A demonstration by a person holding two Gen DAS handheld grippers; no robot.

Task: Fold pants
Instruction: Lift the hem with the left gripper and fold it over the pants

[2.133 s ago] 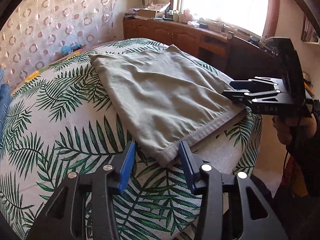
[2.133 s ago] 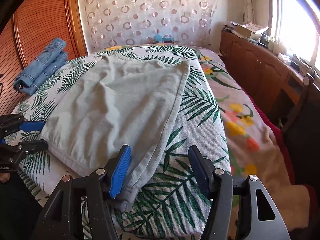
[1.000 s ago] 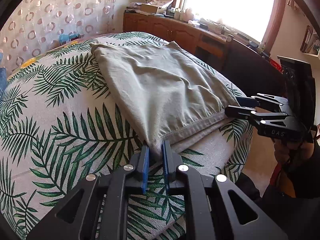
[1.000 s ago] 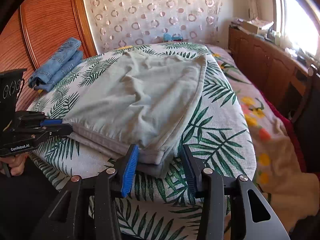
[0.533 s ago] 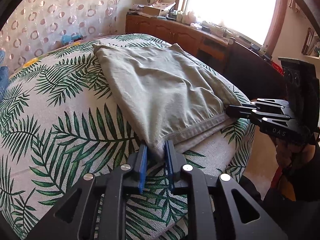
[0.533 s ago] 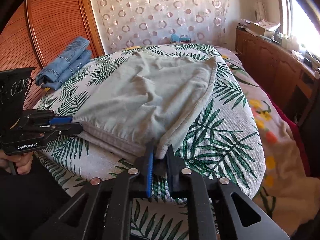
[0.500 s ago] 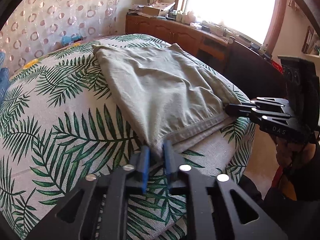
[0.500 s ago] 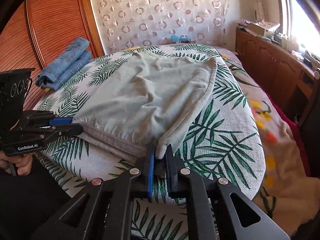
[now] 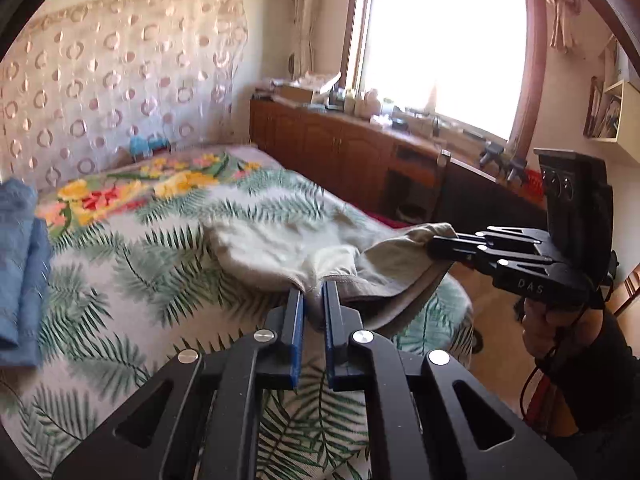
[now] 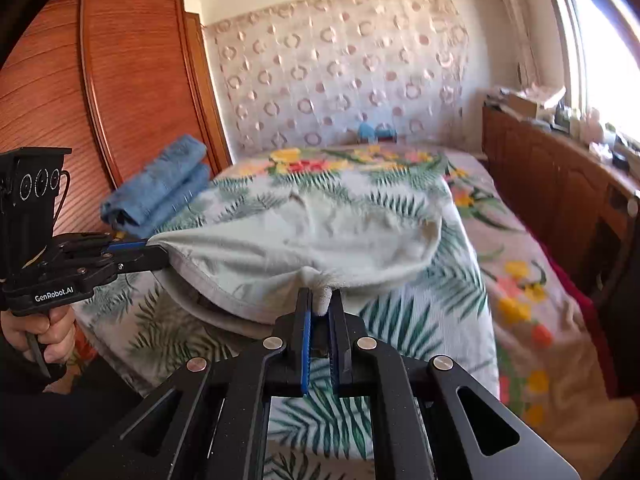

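The grey-green pants point(image 9: 280, 252) lie on the leaf-print bed cover point(image 9: 120, 280), their near edge lifted clear of it. My left gripper point(image 9: 313, 292) pinches the near left corner, and its jaws are closing tighter on the cloth. In the right wrist view my right gripper point(image 10: 322, 296) is shut on the near right corner of the pants point(image 10: 300, 240). The hem sags between the two corners. Each gripper shows in the other's view: the right gripper point(image 9: 434, 244) at the right, the left gripper point(image 10: 160, 254) at the left.
Folded blue jeans point(image 10: 160, 196) rest at the bed's far left by a wooden wardrobe point(image 10: 120, 100). A wooden cabinet point(image 9: 340, 152) with clutter runs under the window to the right. A hand point(image 10: 40, 332) holds the left gripper's handle.
The right gripper closed on the pants' corner. Both grippers then rose, lifting the near edge off the bed, so the pants bunch up and the hem hangs between them.
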